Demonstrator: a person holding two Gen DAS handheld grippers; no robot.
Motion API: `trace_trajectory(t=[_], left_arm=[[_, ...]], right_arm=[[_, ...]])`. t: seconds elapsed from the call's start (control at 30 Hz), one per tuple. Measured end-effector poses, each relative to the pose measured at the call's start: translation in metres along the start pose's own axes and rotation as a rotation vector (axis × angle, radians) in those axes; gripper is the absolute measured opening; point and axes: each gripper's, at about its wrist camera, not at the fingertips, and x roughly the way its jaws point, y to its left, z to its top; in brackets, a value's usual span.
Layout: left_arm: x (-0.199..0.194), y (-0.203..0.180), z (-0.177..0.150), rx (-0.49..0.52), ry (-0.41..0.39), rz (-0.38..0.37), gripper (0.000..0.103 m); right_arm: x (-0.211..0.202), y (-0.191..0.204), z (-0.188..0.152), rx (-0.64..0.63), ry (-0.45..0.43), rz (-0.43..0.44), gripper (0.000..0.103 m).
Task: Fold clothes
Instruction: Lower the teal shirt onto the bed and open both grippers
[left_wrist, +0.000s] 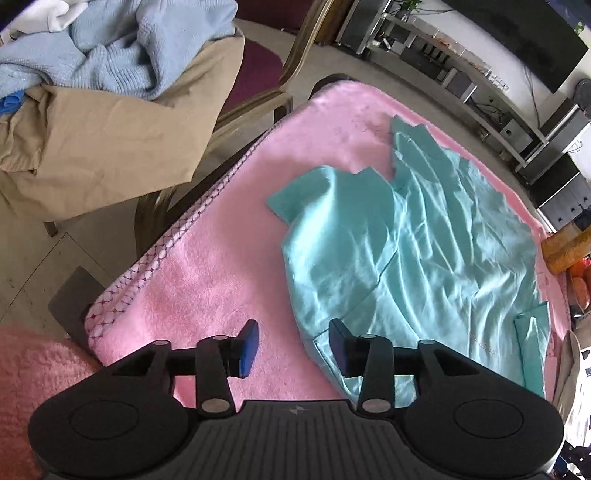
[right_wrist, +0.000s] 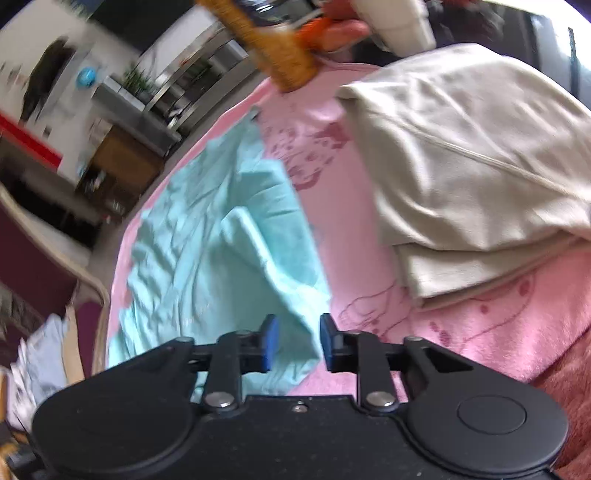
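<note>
Teal shirt (left_wrist: 413, 240) rumpled on pink blanket (left_wrist: 207, 266).

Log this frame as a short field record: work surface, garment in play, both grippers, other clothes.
surface: pink blanket
garment: teal shirt, spread out, wrinkled, unfolded
left gripper: open, over the shirt's near edge
right gripper: open, above the shirt's near corner
folded item: beige garment on the blanket
waiting pile: blue knit, tan cloth on a chair

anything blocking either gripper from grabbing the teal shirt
Nothing visible does. The left gripper is open right at the edge of the teal shirt, over the pink blanket. The right gripper is open just above the shirt's corner. The folded beige garment lies off to the side.
</note>
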Motion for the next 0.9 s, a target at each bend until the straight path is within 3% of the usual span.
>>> trace_trajectory(t=[0.13, 0.27, 0.47, 0.57, 0.6, 0.63, 0.67, 0.7, 0.8, 0.9], left_arm=[[0.016, -0.012, 0.0, 0.034, 0.036, 0.013, 0.042], [0.028, -0.027, -0.001, 0.103, 0.021, 0.054, 0.043], [0.037, -0.038, -0.002, 0.171, -0.027, 0.109, 0.04], [0.041, -0.044, -0.003, 0.204, -0.051, 0.136, 0.024], [0.04, -0.045, -0.003, 0.213, -0.057, 0.14, 0.005], [0.04, -0.045, -0.004, 0.219, -0.061, 0.153, 0.001], [0.037, -0.043, -0.003, 0.207, -0.067, 0.164, 0.0], [0.035, -0.041, -0.003, 0.196, -0.073, 0.175, 0.0], [0.026, -0.034, -0.001, 0.151, -0.089, 0.197, 0.0], [0.01, -0.026, -0.001, 0.099, -0.091, 0.182, 0.0]], right_arm=[[0.01, -0.006, 0.002, 0.03, 0.012, -0.022, 0.025], [0.024, 0.003, 0.0, -0.028, 0.035, -0.041, 0.025], [0.039, 0.022, -0.004, -0.133, 0.031, -0.074, 0.039], [0.039, 0.025, -0.004, -0.167, -0.011, -0.11, 0.039], [0.039, 0.024, -0.003, -0.165, -0.028, -0.12, 0.038], [0.038, 0.022, -0.002, -0.153, -0.048, -0.128, 0.035], [0.038, 0.019, -0.001, -0.145, -0.064, -0.143, 0.025], [0.038, 0.016, 0.0, -0.137, -0.08, -0.159, 0.005], [0.032, 0.009, 0.002, -0.099, -0.128, -0.192, 0.005], [0.013, 0.003, 0.004, -0.022, -0.148, -0.148, 0.005]])
